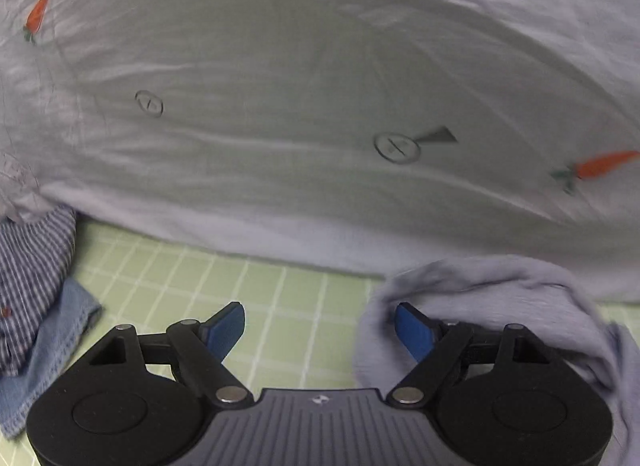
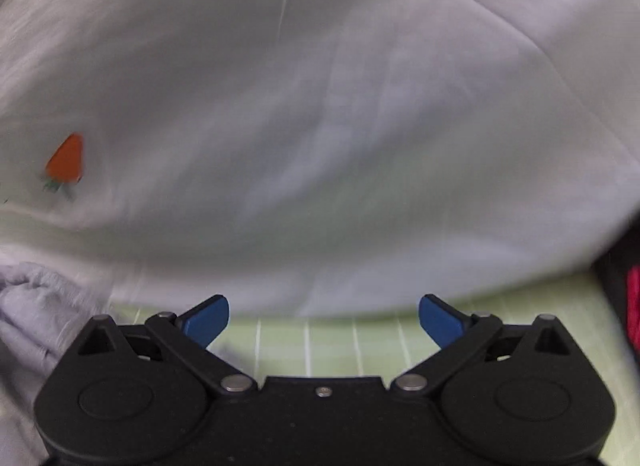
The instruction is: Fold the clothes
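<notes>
A white garment with small orange carrot prints and grey drawn shapes lies spread over the green checked cloth, filling most of the left wrist view. My left gripper stands open just short of its near hem, nothing between the blue pads. A pale grey-lilac cloth lies bunched around its right finger. In the right wrist view the same white garment fills the frame, blurred. My right gripper is open above the checked cloth, close to the hem, holding nothing.
A blue-and-white striped shirt and a denim piece lie at the left. The pale grey cloth shows at the lower left of the right wrist view. Something dark with a red patch sits at its right edge.
</notes>
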Motion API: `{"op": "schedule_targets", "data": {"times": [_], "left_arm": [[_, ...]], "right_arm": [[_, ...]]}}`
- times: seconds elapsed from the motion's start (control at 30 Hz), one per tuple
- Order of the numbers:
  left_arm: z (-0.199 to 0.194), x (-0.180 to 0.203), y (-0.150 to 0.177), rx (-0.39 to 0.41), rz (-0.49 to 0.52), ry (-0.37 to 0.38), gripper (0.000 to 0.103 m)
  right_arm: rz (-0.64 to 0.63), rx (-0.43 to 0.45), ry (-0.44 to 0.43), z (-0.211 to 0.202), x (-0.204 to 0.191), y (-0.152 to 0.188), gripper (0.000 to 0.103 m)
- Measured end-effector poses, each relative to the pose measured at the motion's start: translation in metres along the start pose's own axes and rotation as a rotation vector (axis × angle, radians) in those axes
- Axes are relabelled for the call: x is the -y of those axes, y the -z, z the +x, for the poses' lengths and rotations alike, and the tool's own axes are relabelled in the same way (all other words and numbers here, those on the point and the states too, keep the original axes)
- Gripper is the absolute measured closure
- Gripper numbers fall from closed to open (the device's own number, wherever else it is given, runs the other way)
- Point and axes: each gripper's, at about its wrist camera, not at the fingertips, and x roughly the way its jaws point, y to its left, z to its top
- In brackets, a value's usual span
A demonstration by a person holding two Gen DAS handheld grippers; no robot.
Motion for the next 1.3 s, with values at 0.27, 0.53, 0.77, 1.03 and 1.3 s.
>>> {"op": "schedule_targets", "data": {"times": [0.27,0.53,0.77,1.03,1.3], "left_arm": [[-0.095,-0.024,0.061,-0.046,-0.055,0.045,0.014],[-0.182,-0.050,0.150,-0.172,-0.049,0.032,0.014],[-0.234,-0.072,0.204,-0.221,-0.149,0.029,0.015],[-0.286,-0.070,0.241,-0.185,-0.152,0.013,0.015],[-0.327,-0.065,0.273,-0.199,-0.144,-0.057,0.015]], "right_arm": [[0.005,-0.138,-0.042,-0.096,0.009,0.088,0.000],[-0.057,-0.283,-0.056,-0.200,0.015,0.187,0.000],[0.060,-0.369,-0.062,-0.240,0.046,0.231,0.019],[0.075,-0.396,-0.197,-0.270,0.059,0.267,0.075],[0.082,-0.348,-0.216,-0.290,0.077,0.275,0.092]]}}
